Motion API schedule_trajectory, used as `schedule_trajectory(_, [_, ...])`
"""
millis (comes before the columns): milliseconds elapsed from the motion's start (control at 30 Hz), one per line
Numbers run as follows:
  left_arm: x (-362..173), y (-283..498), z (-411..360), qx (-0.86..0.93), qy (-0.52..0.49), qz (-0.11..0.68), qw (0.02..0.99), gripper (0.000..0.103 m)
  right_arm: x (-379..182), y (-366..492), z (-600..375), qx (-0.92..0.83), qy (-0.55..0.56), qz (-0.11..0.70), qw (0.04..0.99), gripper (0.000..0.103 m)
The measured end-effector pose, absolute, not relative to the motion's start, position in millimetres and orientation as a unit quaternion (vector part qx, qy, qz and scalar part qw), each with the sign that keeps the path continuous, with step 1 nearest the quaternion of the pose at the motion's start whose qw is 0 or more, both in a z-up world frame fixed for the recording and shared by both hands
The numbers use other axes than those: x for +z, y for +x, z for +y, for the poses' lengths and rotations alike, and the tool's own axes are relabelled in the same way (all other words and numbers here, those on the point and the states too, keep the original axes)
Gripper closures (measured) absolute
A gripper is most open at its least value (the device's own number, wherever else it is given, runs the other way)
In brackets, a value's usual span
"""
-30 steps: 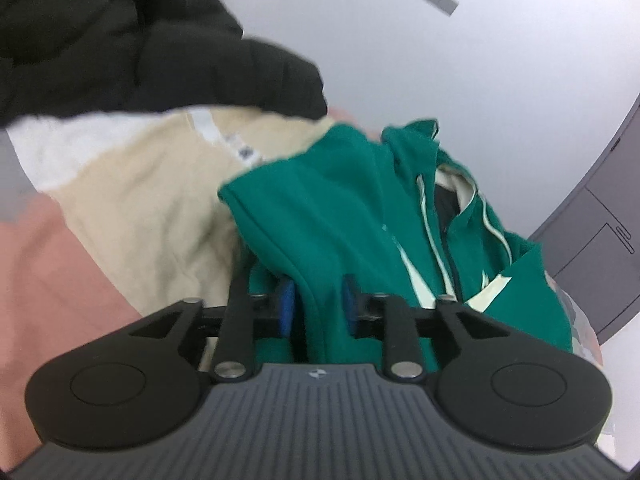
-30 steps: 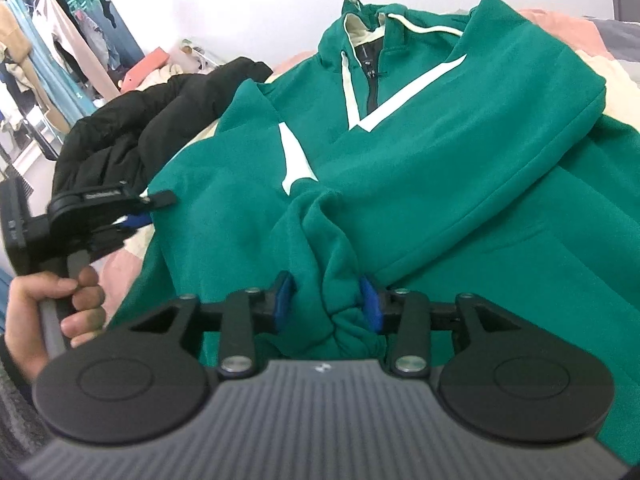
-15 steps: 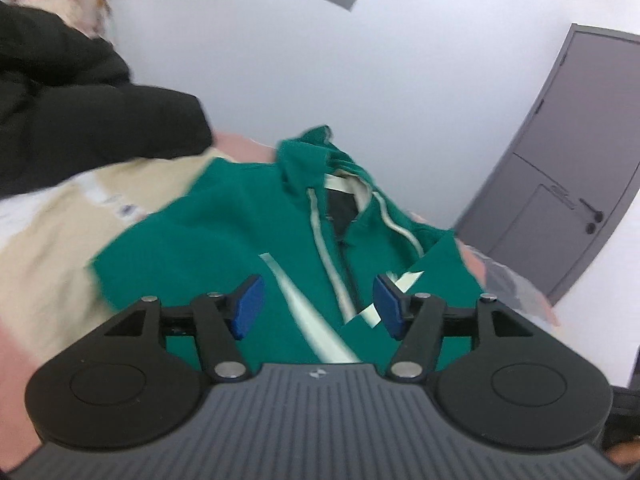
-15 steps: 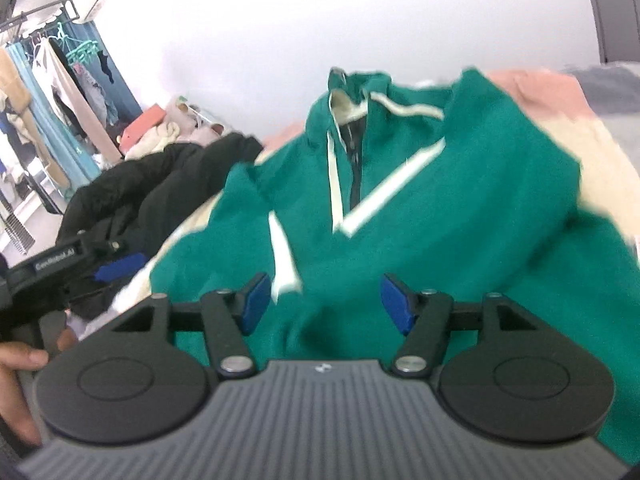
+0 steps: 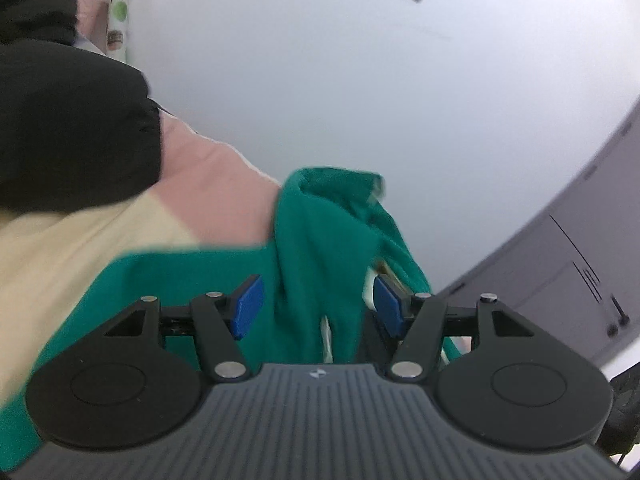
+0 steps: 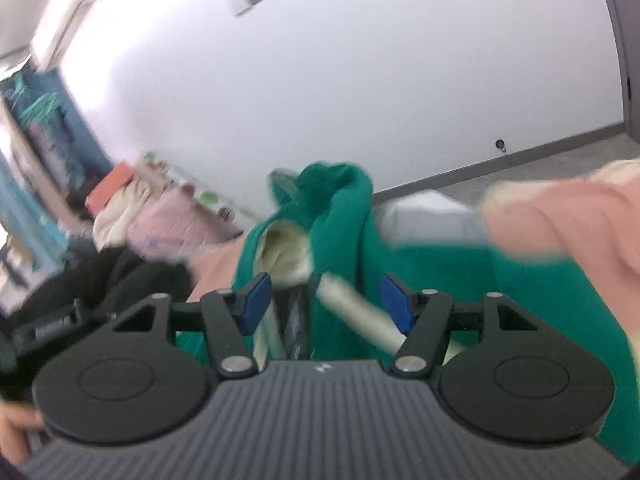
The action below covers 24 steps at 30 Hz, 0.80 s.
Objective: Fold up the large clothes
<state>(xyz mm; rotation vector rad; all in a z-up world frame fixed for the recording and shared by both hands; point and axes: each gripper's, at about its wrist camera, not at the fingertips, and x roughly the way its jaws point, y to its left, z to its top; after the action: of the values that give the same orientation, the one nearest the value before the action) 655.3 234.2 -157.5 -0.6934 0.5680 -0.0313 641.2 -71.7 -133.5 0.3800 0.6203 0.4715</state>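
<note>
A green hoodie (image 5: 320, 232) with cream trim lies on the bed, its hood end bunched up toward the white wall. My left gripper (image 5: 317, 306) is open just over the hood end. A ridge of green cloth runs between its blue pads (image 5: 248, 306) without being pinched. In the right wrist view the hoodie's (image 6: 340, 200) collar, zip and cream stripe lie between the spread pads of my right gripper (image 6: 325, 300), which is open too. Both views are blurred by motion.
A black padded jacket (image 5: 60, 128) lies at the left on the pink and cream bedding (image 5: 216, 184). A grey door (image 5: 560, 260) stands at the right. In the right wrist view a clothes rack (image 6: 36, 140) and piled laundry (image 6: 132, 208) stand at the left, with a hand (image 6: 16, 428) low left.
Both grippers let go of the bunched green cloth and their jaws spread. Both then swept along the hoodie toward its hood end near the wall.
</note>
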Motion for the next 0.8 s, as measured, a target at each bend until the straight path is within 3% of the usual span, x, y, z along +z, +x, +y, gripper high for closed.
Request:
schedule_trajectory(333, [-218.9,789.6,253.4,-0.043,-0.395,0.277,0.875,0.037,-193.2,774.9,-37.4,0.221,0.218,0.319,0.896,0.040])
schedule_trajectory(433, [-222.7,809.4,249.3,-0.039,-0.391,0.285,0.874,0.039,-199.2,793.5,-26.1,0.224,0.211,0.331,0.892,0.060])
schedule_trajectory(500, [-220.1,814.6,241.1,-0.034,-0.370,0.297,0.880,0.051,-198.1,797.5,-16.1,0.223,0.194,0.333,0.896,0.078])
schedule_trajectory(533, [-216.2,812.5,237.5,-0.030,-0.356,0.301,0.884,0.075,-195.1,797.8,-12.7,0.225,0.189,0.330,0.897,0.082])
schedule_trajectory(567, [-211.6,809.5,234.2,-0.033,-0.343,0.301,0.889,0.087,-191.0,795.1,-10.0,0.226,0.181,0.326,0.900,0.087])
schedule_trajectory(667, [-189.3,795.1,225.4,-0.043,-0.281,0.285,0.915,0.092,-176.3,780.1,-4.2,0.234,0.149,0.310,0.909,0.094])
schedule_trajectory(800, [-150.8,767.2,223.0,-0.054,-0.223,0.281,0.932,0.094,-147.5,753.2,-4.1,0.255,0.129,0.291,0.913,0.094])
